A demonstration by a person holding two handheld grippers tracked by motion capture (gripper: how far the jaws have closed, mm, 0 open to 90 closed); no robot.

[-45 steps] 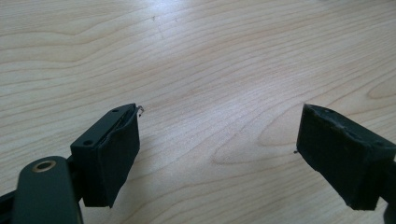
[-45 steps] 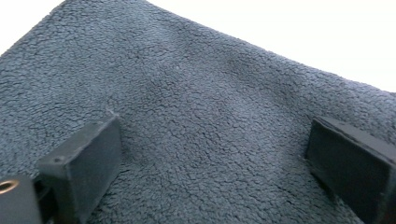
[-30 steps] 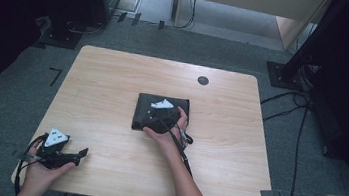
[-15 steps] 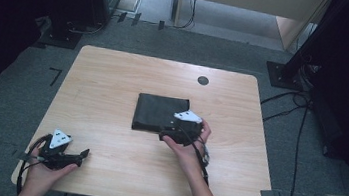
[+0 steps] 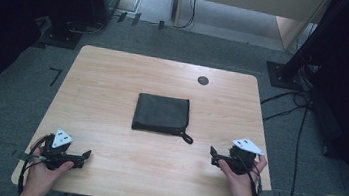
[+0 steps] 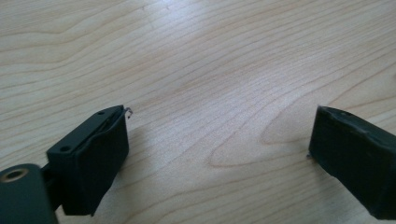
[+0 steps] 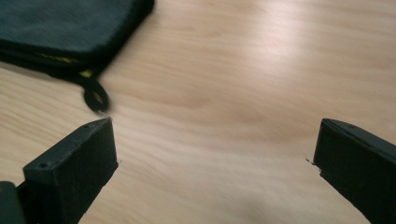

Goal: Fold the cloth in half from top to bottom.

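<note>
The right gripper (image 5: 215, 156) has pulled back from the folded black cloth (image 5: 161, 113) it was on a second ago and now sits near the tabletop's (image 5: 114, 80) front right edge, jaws wide apart with nothing between them. The cloth lies flat at mid-table, ahead and to the left of those jaws, its small loop (image 7: 95, 99) just beyond the left jaw. The left gripper (image 5: 82, 156) stays at the front left corner, jaws likewise apart over bare wood.
</note>
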